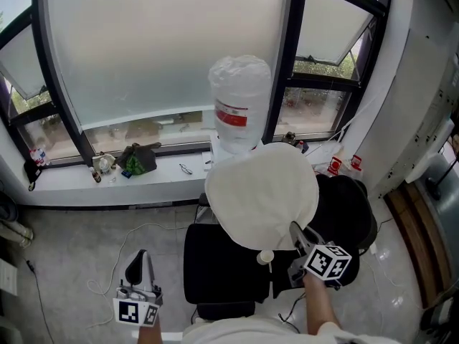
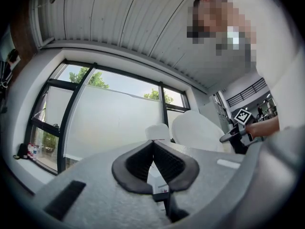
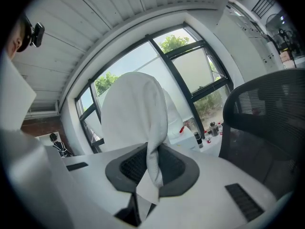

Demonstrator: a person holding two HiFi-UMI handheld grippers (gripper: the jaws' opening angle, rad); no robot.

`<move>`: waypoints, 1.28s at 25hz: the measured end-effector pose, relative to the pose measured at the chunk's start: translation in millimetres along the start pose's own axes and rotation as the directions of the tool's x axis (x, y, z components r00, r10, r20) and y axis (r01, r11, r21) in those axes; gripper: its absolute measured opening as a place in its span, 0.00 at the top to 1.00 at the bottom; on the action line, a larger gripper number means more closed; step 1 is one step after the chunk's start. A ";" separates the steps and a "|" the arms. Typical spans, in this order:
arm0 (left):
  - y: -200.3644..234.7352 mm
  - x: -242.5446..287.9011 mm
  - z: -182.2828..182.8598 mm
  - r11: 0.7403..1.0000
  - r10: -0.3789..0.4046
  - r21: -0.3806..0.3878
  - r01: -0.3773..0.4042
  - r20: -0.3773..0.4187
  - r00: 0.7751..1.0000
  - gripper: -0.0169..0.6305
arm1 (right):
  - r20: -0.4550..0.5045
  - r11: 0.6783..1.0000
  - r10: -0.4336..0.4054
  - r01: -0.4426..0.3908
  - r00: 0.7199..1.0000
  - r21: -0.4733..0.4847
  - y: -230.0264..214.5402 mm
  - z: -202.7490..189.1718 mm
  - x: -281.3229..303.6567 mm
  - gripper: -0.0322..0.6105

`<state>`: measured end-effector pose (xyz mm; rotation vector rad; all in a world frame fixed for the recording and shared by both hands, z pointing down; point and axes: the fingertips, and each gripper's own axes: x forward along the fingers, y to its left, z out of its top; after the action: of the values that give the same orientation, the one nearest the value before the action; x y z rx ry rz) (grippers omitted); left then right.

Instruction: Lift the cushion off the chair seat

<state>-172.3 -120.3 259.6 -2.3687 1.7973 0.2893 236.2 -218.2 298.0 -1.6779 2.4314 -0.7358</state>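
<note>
Well, the black chair seat (image 1: 215, 271) lies bare below because the white cushion (image 1: 262, 192) hangs above, clear of it, pinched by its edge in my right tool (image 3: 152, 168). My left tool (image 2: 153, 149), clenched on nothing, waits off to the side, unneeded.

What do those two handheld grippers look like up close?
The left gripper and the right gripper both have light grey bodies and black ribbed pads that taper to a point. Each carries a white cube with black square markers. The person wears a white top.
</note>
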 end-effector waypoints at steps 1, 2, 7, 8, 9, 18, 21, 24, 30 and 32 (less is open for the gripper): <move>0.8 -1.3 1.7 1.000 0.007 0.003 -0.007 0.001 1.000 0.95 | 0.002 1.000 -0.012 0.012 1.000 -0.003 -3.5 1.2 -5.1 0.87; 2.1 -3.1 2.9 1.000 0.016 0.007 -0.016 0.001 1.000 0.95 | 0.004 1.000 -0.020 0.020 1.000 -0.006 -6.0 2.0 -9.7 0.87; 13.8 -24.7 7.4 0.995 0.094 0.015 -0.094 -0.016 0.995 0.95 | 0.020 0.999 -0.047 0.047 0.999 -0.026 -11.2 4.6 -26.9 0.87; 16.1 -29.2 7.2 0.994 0.107 0.018 -0.106 -0.023 0.994 0.95 | 0.023 0.998 -0.051 0.052 0.998 -0.031 -12.5 4.3 -28.0 0.87; 18.7 -33.6 6.9 0.993 0.119 0.020 -0.118 -0.030 0.992 0.95 | 0.024 0.998 -0.053 0.054 0.998 -0.034 -13.4 3.5 -28.4 0.87; 28.5 -46.6 7.1 0.988 0.154 0.030 -0.153 -0.057 0.986 0.95 | 0.024 0.999 -0.035 0.035 0.999 -0.031 -4.7 -1.5 -17.6 0.87; 28.3 -45.0 8.5 0.988 0.151 0.031 -0.149 -0.053 0.987 0.95 | 0.026 0.999 -0.022 0.023 0.999 -0.030 -0.2 -1.9 -11.9 0.86; 29.3 -45.0 9.6 0.989 0.149 0.031 -0.148 -0.047 0.988 0.95 | 0.024 0.999 -0.014 0.015 1.000 -0.033 4.1 -3.5 -9.5 0.86; 27.3 -42.4 5.9 0.991 0.136 0.016 -0.136 -0.044 0.990 0.95 | 0.027 0.999 -0.007 0.008 1.000 -0.042 10.8 -2.7 -9.4 0.86; 26.5 -42.7 3.7 0.991 0.130 0.011 -0.130 -0.047 0.990 0.95 | 0.028 0.999 -0.006 0.008 1.000 -0.041 12.9 -3.7 -10.4 0.86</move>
<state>-209.2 -86.7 266.3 -2.2758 1.9750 0.2432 228.0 -204.1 293.7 -1.7000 2.4389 -0.6633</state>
